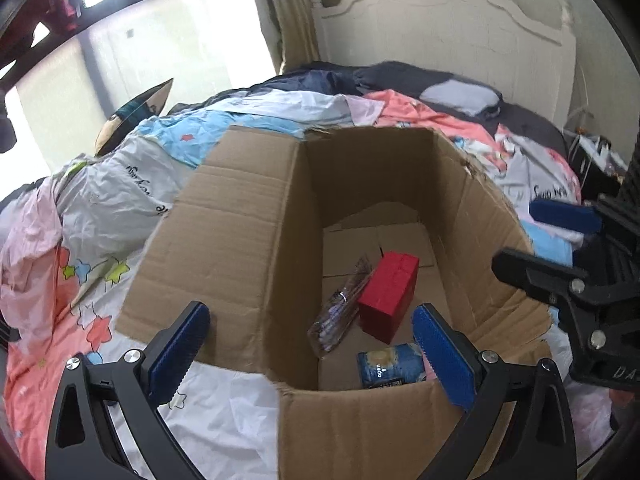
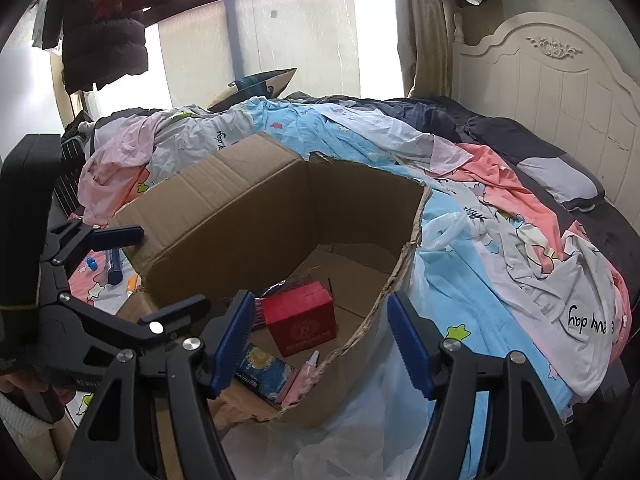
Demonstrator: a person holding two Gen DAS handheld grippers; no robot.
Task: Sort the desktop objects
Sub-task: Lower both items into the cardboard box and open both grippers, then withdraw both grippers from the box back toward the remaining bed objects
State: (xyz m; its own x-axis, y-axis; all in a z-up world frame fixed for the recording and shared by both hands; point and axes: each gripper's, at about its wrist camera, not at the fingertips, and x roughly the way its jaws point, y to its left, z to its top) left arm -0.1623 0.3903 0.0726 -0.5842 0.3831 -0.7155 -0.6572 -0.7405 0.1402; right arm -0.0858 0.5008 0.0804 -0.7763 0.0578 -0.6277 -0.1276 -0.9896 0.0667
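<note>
An open cardboard box [image 1: 248,216] [image 2: 224,216] stands on a bed. Inside lie a red box [image 1: 390,298] [image 2: 306,322], a clear packet of pens [image 1: 340,312], a blue packet [image 1: 390,366] [image 2: 266,372] and a pink tube [image 2: 306,368]. My left gripper [image 1: 314,356] is open and empty above the box's near rim. My right gripper [image 2: 324,346] is open and empty over the box's torn right corner; it also shows at the right of the left wrist view [image 1: 532,240]. The left gripper shows at the left of the right wrist view [image 2: 156,272].
Rumpled bedding [image 2: 500,240] covers the bed around the box. A white plastic bag [image 2: 360,420] lies under the box's near side. A dark blue marker [image 2: 114,266] and small items lie left of the box. A white headboard [image 1: 440,32] stands behind.
</note>
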